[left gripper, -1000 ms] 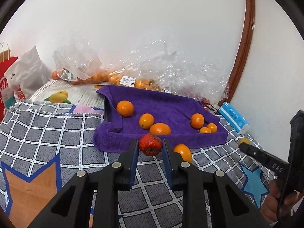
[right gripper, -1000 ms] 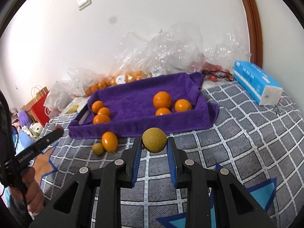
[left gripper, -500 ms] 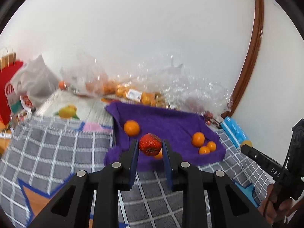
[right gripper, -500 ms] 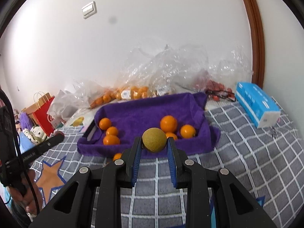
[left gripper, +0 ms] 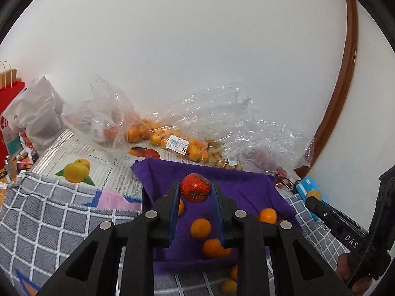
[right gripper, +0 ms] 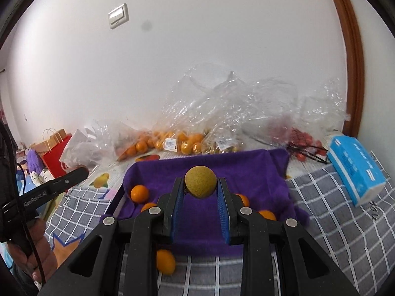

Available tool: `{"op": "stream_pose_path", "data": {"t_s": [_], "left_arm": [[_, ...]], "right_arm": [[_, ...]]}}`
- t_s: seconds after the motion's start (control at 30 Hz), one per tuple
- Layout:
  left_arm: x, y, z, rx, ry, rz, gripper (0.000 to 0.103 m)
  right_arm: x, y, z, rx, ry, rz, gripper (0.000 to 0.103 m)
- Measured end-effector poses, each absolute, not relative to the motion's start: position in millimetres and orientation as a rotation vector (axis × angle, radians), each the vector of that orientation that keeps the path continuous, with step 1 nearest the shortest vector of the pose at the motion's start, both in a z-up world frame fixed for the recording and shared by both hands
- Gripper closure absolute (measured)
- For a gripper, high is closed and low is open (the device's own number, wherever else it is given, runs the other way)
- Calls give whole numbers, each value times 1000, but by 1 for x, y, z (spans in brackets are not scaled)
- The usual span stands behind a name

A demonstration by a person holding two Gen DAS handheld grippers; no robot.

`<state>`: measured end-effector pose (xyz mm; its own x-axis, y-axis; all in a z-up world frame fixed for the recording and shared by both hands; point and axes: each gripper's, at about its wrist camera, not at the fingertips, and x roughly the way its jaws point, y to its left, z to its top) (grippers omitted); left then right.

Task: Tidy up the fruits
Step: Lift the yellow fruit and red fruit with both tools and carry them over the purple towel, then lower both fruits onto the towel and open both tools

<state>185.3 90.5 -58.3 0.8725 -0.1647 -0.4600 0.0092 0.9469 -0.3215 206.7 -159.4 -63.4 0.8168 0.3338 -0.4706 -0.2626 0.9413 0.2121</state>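
Carrying fruit to the purple towel [left gripper: 246, 185] was the step in hand: the left tongs [left gripper: 195, 192] were clamped on a red fruit [left gripper: 195, 190], the right tongs [right gripper: 200, 186] on a greenish-yellow fruit [right gripper: 200, 182], both above it; lowering and releasing beside the oranges [left gripper: 200, 227] seemed next

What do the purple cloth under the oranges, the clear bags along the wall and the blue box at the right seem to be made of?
Purple cloth: likely terry towelling; matte, fuzzy pile, soft folded edges.
Clear bags: thin plastic film; transparent, crinkled, with glints.
Blue box: probably a soft film-wrapped tissue pack; smooth printed wrap, slightly rounded edges.
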Motion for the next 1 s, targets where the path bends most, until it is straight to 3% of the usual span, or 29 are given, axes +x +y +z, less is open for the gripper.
{"op": "stream_pose_path", "data": {"t_s": [0.27,0.6,1.0], "left_arm": [[204,93,-94,-339,547,-83,79],[217,113,-108,-408,577,-39,79],[230,107,-124,-424,651,-96,79]], "right_arm": [[236,-166,-104,181,607,308,76],[232,-177,-102,194,558,287,76],[243,-146,-132,106,675,336,76]]}}
